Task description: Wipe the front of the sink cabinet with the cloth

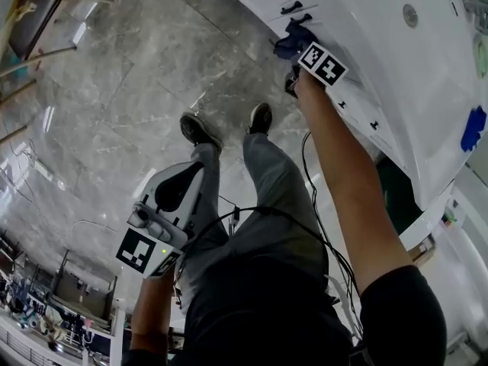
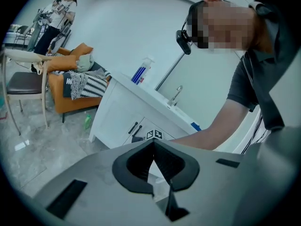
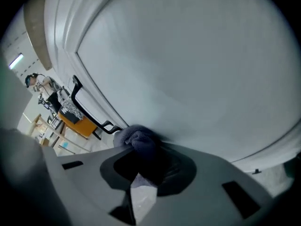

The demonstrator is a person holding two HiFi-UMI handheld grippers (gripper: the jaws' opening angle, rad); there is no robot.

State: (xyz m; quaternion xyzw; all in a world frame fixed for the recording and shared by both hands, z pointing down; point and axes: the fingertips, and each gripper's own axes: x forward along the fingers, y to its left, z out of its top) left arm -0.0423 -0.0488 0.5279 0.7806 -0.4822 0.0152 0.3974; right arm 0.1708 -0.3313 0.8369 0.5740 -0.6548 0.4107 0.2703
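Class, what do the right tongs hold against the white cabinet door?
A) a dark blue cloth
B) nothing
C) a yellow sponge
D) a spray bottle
A: the right gripper view shows the right tongs shut on a bunched dark blue cloth that touches the white cabinet door.

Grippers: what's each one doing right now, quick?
Left gripper: shut, holding nothing.
Right gripper: shut on the dark cloth, against the cabinet door.

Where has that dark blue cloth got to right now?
In the right gripper view, the cloth is clamped in the right gripper and pressed against the white cabinet door, beside a black handle.
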